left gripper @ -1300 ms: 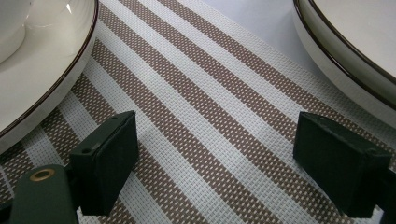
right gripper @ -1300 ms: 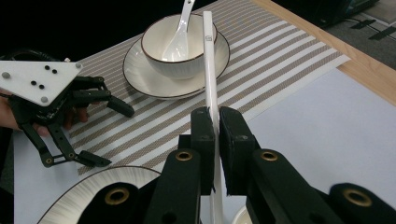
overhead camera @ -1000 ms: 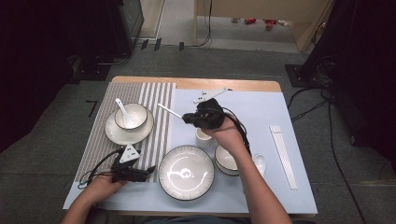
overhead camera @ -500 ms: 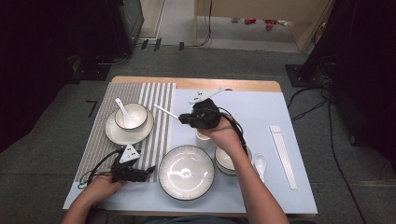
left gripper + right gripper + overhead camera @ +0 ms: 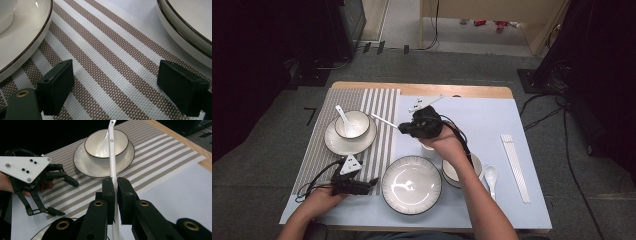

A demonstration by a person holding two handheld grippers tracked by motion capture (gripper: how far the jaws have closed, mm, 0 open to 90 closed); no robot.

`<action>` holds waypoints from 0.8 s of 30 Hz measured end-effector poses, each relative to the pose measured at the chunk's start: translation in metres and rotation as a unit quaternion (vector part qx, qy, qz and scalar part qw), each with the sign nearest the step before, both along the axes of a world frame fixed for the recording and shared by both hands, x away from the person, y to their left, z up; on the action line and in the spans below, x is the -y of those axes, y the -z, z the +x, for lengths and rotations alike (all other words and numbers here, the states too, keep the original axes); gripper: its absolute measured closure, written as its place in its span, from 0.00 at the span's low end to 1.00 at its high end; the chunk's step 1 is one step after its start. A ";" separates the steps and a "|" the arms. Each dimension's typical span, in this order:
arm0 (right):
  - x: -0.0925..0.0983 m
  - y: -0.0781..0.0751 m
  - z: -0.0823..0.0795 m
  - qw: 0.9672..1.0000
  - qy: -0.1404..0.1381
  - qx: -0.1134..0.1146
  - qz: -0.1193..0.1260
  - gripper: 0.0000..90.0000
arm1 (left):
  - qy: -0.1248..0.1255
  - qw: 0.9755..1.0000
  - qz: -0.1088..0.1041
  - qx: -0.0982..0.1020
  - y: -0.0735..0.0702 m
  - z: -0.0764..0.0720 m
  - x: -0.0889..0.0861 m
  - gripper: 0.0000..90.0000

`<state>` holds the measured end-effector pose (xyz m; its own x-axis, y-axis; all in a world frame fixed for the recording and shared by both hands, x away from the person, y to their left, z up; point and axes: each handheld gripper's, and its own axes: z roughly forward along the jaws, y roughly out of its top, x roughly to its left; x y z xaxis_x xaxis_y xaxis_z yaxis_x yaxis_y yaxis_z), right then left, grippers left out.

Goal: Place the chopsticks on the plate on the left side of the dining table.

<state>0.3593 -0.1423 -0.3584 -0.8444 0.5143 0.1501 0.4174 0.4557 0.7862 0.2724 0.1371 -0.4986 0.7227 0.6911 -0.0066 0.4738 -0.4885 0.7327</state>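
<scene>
A: White chopstick (image 5: 384, 121), high view: clamped in the right gripper (image 5: 404, 128), raised over the tabletop (image 5: 472, 92) between the bowl (image 5: 352, 123) and the large plate (image 5: 411, 184).

B: Left gripper view: fingers (image 5: 56, 86) apart, resting on the striped mat (image 5: 110, 57).

A: Right gripper view: stick points toward the bowl's spoon (image 5: 103, 145). Likely next: laying it down beside the saucer (image 5: 87, 165); left gripper (image 5: 42, 192) is near.

No legible text, brand, number or sign anywhere. Chopstick (image 5: 113, 157) carries a small grey mark near its upper end in the right gripper view, too small to read. Floor left of the table (image 5: 422, 90) has a black tape mark (image 5: 310, 116), not a readable character
</scene>
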 end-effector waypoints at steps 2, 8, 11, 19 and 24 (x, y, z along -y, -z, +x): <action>-0.002 0.000 0.000 1.000 -0.001 -0.001 0.000 0.95 | 0.000 1.000 0.000 0.000 0.000 0.000 0.000 0.16; -0.006 -0.001 0.001 1.000 -0.006 0.000 -0.001 0.95 | 0.000 1.000 0.000 0.000 0.000 0.000 0.000 0.16; -0.008 -0.001 0.001 1.000 -0.007 0.001 -0.001 0.95 | 0.000 1.000 0.000 0.000 0.000 0.000 0.000 0.16; -0.012 -0.002 0.002 1.000 -0.011 0.000 -0.004 0.95 | 0.000 1.000 0.000 0.000 0.000 0.000 0.000 0.16; -0.015 -0.002 0.003 1.000 -0.013 0.000 -0.005 0.95 | 0.000 1.000 0.000 0.000 0.000 0.000 0.000 0.16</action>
